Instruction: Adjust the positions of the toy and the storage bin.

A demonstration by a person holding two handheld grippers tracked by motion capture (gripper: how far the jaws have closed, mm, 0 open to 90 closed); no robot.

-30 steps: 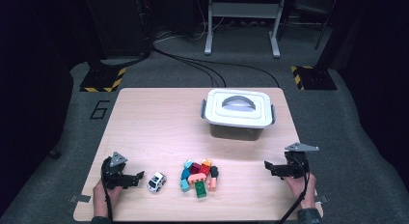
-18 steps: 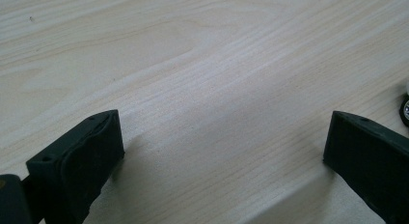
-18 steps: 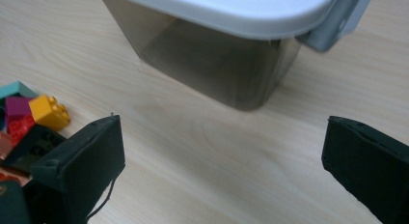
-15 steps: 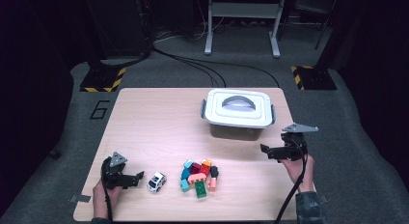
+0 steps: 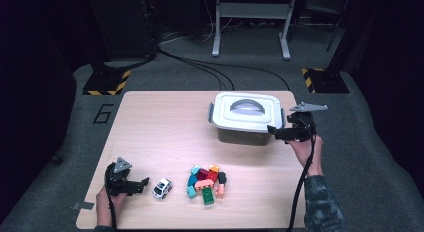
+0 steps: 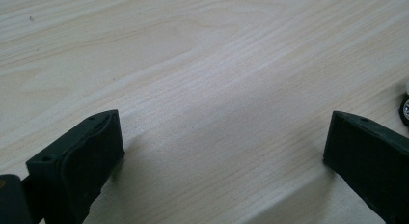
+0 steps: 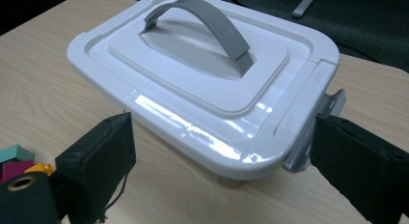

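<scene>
While near box (image 5: 246,117) at table (image 5: 160,127) far right: right gripper (image 5: 274,131), fingers wide, just closing slightly, empty. Left gripper (image 5: 145,182) open, empty. One box, one car (image 5: 162,188), one brick pile (image 5: 206,182).

Glossy white plastic box (image 7: 202,84), matt grey handle (image 7: 212,28), pale wood-grain table (image 6: 202,64).

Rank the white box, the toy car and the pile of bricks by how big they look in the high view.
1. White lidded box, clearly largest.
2. Pile of coloured bricks.
3. Toy car, smallest.
The box sits farther from the camera yet looks biggest.
</scene>
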